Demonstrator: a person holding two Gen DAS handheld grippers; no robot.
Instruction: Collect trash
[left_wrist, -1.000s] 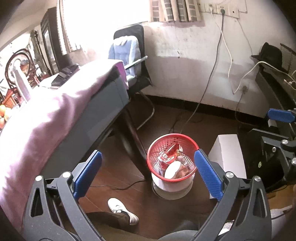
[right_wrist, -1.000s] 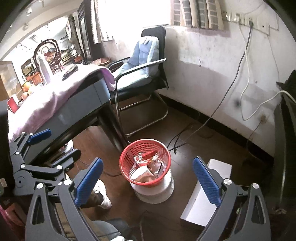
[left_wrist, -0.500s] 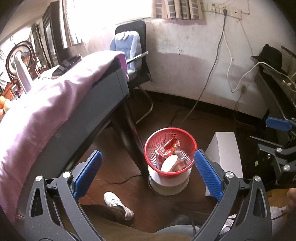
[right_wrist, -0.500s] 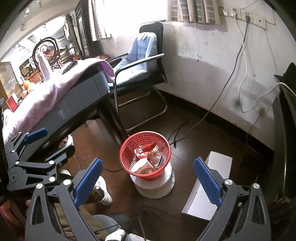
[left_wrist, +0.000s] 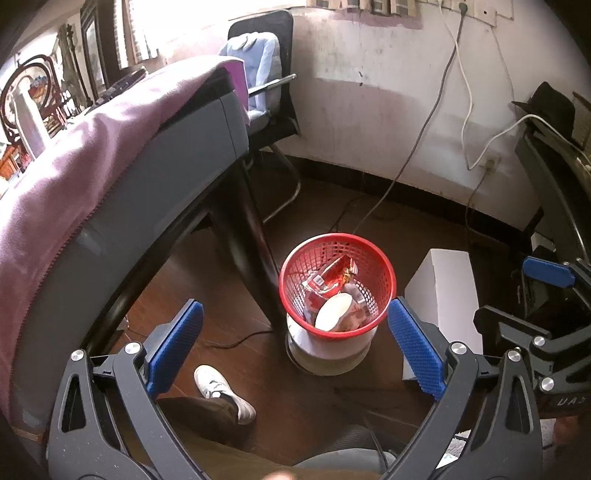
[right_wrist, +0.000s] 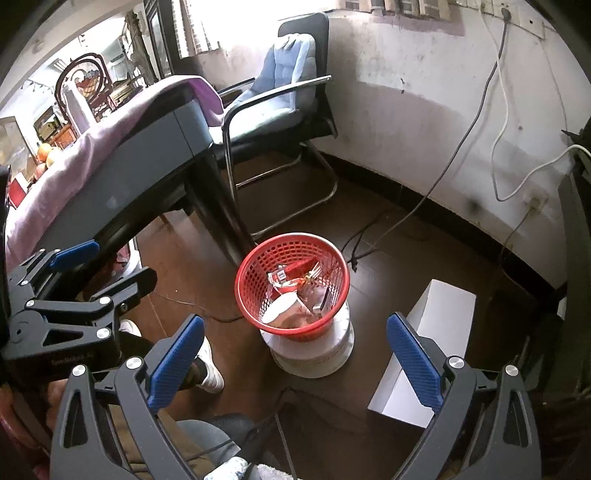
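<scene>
- Left tongs (left_wrist: 295, 347) spread wide with nothing between the blue ribbed pads, framing the lower centre of the left wrist view.
- Right tongs (right_wrist: 293, 356) likewise spread and empty, low in the right wrist view; both sets held high over the floor, probably to look down on the bin rather than to grip anything.
- Red plastic mesh wastebasket (left_wrist: 337, 284) just right of centre in the left view, perched on a squat white round tub (left_wrist: 327, 354), which lifts its rim off the dark wooden floor (left_wrist: 207, 280).
- Trash already inside: a red-and-white crinkled snack wrapper (left_wrist: 332, 275) toward the upper side, a white paper cup (left_wrist: 332, 312) lying tilted against the lower wall, other small packets too jumbled to tell apart.
- From the right view, same basket (right_wrist: 292, 282) centre frame, wrapper (right_wrist: 291, 275) and cup (right_wrist: 282, 308) visible, contents well below the rim.
- Basket tucked just beside the dark bench leg (left_wrist: 247, 243), within easy drop reach of a seated person; grey bench draped in a purple cloth (left_wrist: 74, 147) fills the left of the frame.
- White rectangular cardboard box (right_wrist: 424, 350) on the floor at lower right, near the basket but apart.
- Black office chair with a pale blue cushion (right_wrist: 288, 74) against the wall, upper centre.
- No loose trash visible on the floor; collecting looks largely done.
</scene>
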